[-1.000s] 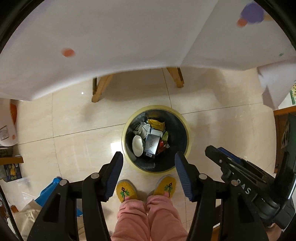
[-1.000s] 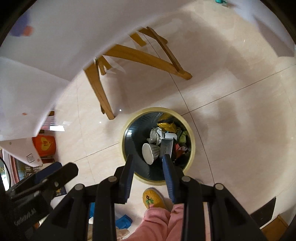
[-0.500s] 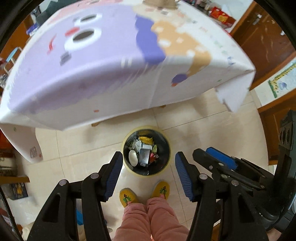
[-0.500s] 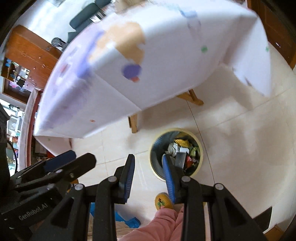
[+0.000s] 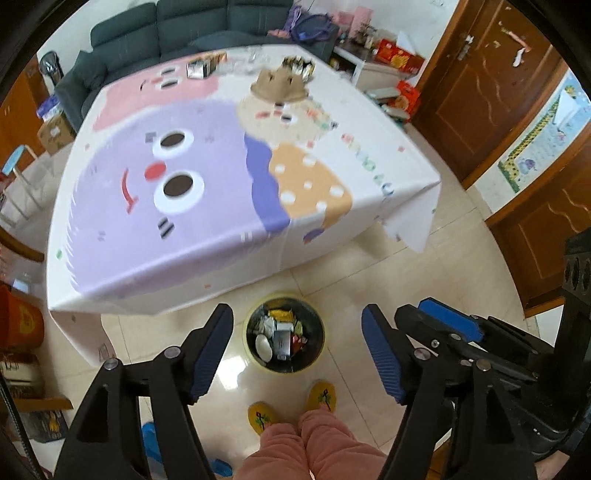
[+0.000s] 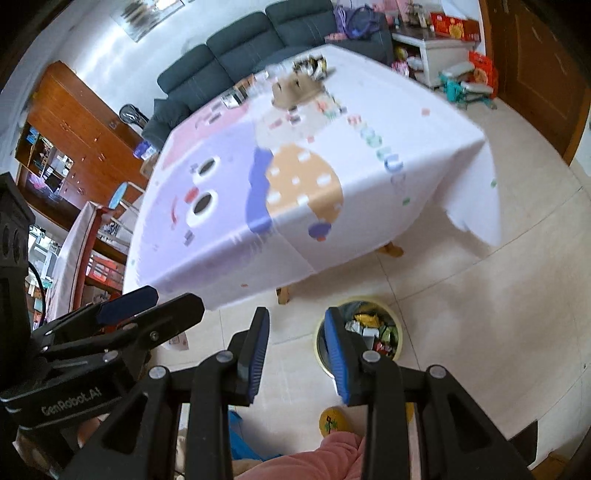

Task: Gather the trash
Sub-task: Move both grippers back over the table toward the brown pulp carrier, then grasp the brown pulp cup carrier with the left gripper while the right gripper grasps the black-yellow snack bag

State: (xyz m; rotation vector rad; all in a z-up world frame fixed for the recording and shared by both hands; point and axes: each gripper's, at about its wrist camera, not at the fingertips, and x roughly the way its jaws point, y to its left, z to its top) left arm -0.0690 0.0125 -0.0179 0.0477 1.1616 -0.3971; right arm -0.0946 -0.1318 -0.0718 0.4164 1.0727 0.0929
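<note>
Below both grippers, on the pale glossy tiled floor (image 5: 369,273), stands the round dark waste bin with a yellowish rim (image 5: 285,369), the landmark for these notes. Bin holds mixed trash (image 5: 280,334): a white oval piece, a grey carton, yellow and red wrappers. Left gripper (image 5: 297,350), black frame with blue ribbed pads, hangs above the bin; its jaws have just been opening and stand wide apart, nothing between them, the bin seen through the gap. Right gripper (image 6: 295,354), same build, hangs above and just to the left of the bin in its own view; jaws parted, narrower than the left's, nothing clamped, one pad overlapping the bin's rim in the picture. Beyond the bin, a table under a white cloth printed with a purple cartoon face and an orange spotted patch (image 5: 207,192). At the cloth's far end, well apart from the bin, a brown cardboard cup tray (image 5: 279,87) and small packets, blurred. Just nearer than the bin, two yellow slippers (image 5: 325,396) under pink trouser legs (image 5: 314,446). Dark sofa (image 5: 177,29) behind the table.
</note>
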